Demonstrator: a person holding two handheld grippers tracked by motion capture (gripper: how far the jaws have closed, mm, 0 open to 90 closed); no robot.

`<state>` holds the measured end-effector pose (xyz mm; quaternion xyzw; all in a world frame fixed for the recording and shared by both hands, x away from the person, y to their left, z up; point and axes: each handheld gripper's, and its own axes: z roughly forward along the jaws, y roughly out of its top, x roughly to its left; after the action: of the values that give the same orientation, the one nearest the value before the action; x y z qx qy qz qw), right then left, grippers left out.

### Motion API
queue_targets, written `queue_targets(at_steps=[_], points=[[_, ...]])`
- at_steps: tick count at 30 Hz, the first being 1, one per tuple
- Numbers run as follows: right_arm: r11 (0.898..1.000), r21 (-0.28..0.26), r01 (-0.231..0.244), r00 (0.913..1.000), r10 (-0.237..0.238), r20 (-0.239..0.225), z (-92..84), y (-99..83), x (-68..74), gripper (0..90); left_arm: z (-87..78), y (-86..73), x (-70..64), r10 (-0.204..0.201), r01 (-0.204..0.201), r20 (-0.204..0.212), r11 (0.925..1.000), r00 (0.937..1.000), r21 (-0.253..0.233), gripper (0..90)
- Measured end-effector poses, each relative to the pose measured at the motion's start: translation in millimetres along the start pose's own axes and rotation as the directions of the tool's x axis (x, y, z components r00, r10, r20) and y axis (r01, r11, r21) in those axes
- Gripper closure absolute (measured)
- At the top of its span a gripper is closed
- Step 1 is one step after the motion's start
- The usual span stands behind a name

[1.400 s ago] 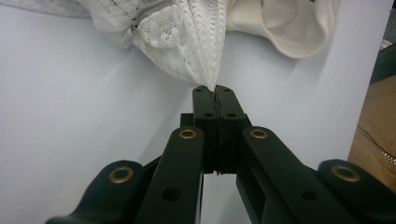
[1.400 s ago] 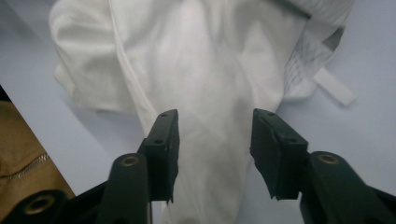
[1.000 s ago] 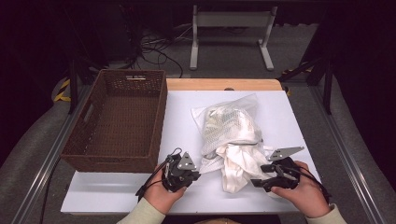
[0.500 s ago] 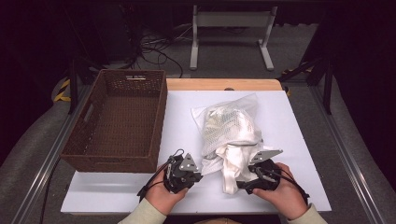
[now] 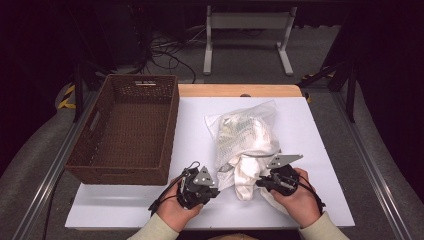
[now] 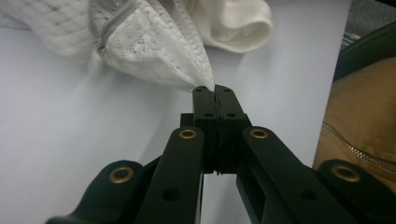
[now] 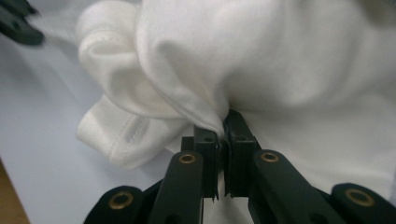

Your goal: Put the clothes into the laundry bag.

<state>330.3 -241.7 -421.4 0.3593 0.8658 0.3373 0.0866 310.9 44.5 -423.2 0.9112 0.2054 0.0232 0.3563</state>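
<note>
On the white table (image 5: 310, 150), just right of the brown wicker basket (image 5: 125, 130), lies a mesh laundry bag (image 5: 245, 132) with a white garment (image 5: 247, 172) spilling from its near end. From the high view both grippers sit at that near end, but the jaw tips are too small to read there. The left gripper view settles it: the left gripper (image 6: 215, 89) has its jaws pressed together on a pointed corner of the mesh bag, drawn taut off the tabletop. The right gripper view shows the right gripper (image 7: 223, 126) with a fold of the white garment pinched between its jaws, which have just been closing. A second ago that right gripper stood farther right, beside the cloth; it has since slid inward onto it, while the left one has kept its place. Both forearms come in from the near edge, hands low over the table, grippers angled toward each other.
</note>
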Motion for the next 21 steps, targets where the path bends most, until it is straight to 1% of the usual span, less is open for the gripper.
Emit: queue_targets(at_steps=[2, 3, 4, 5, 6, 7, 9, 14, 15, 19, 21], points=[[1.0, -0.029, -0.01, 0.9998, 0.009, -0.016, -0.5, 7.6, -0.5, 85.8, -1.4, 0.3, -2.1, 0.006, -0.006, 0.005, 1.0, 1.0, 0.001, 89.6], [0.999, -0.04, -0.008, 0.9998, 0.007, -0.02, 0.2, 11.6, -0.8, 85.8, -2.4, 0.5, -3.3, 0.017, -0.017, 0.008, 0.9999, 0.9998, 0.0, 89.6], [0.998, -0.057, -0.011, 0.9997, 0.009, -0.021, 1.4, 16.6, -1.1, 85.8, -3.0, 0.6, -4.5, 0.019, -0.019, 0.009, 0.9998, 0.9998, -0.001, 89.6], [0.998, -0.057, -0.011, 0.9997, 0.009, -0.021, 1.4, 16.6, -1.1, 85.8, -3.0, 0.6, -4.5, 0.019, -0.019, 0.009, 0.9998, 0.9998, -0.001, 89.6], [0.998, -0.068, -0.013, 0.9996, 0.012, -0.026, 2.9, 20.7, -1.8, 85.8, -3.9, 0.6, -5.6, 0.028, -0.028, 0.013, 0.9996, 0.9995, -0.001, 89.6], [0.997, -0.078, -0.019, 0.9993, 0.016, -0.034, 5.2, 25.7, -3.0, 85.8, -4.3, 0.2, -6.9, 0.029, -0.029, 0.017, 0.9996, 0.9994, -0.004, 89.6], [0.995, -0.094, -0.025, 0.9991, 0.022, -0.035, 13.6, 36.3, -6.1, 85.7, -6.3, -2.0, -9.3, 0.049, -0.049, 0.021, 0.9988, 0.9986, 0.004, 89.7], [0.994, -0.101, -0.03, 0.9993, 0.027, -0.027, 23.8, 45.7, -10.1, 85.6, -11.2, -6.1, -12.4, 0.058, -0.058, 0.032, 0.9983, 0.9978, 0.001, 89.8], [0.994, -0.108, -0.027, 0.9996, 0.027, -0.008, 29.4, 50.7, -12.0, 85.6, -13.2, -7.6, -13.4, 0.056, -0.056, 0.037, 0.9984, 0.9978, 0.0, 89.7], [0.994, -0.109, -0.026, 0.9992, 0.029, 0.027, 39.4, 58.2, -17.9, 85.7, -15.9, -9.6, -15.3, 0.063, -0.063, 0.042, 0.998, 0.9971, -0.001, 89.9], [0.993, -0.115, -0.029, 0.9983, 0.035, 0.047, 43.7, 61.6, -22.6, 85.6, -17.0, -10.0, -16.8, 0.066, -0.066, 0.055, 0.9978, 0.9963, -0.003, 89.9]])
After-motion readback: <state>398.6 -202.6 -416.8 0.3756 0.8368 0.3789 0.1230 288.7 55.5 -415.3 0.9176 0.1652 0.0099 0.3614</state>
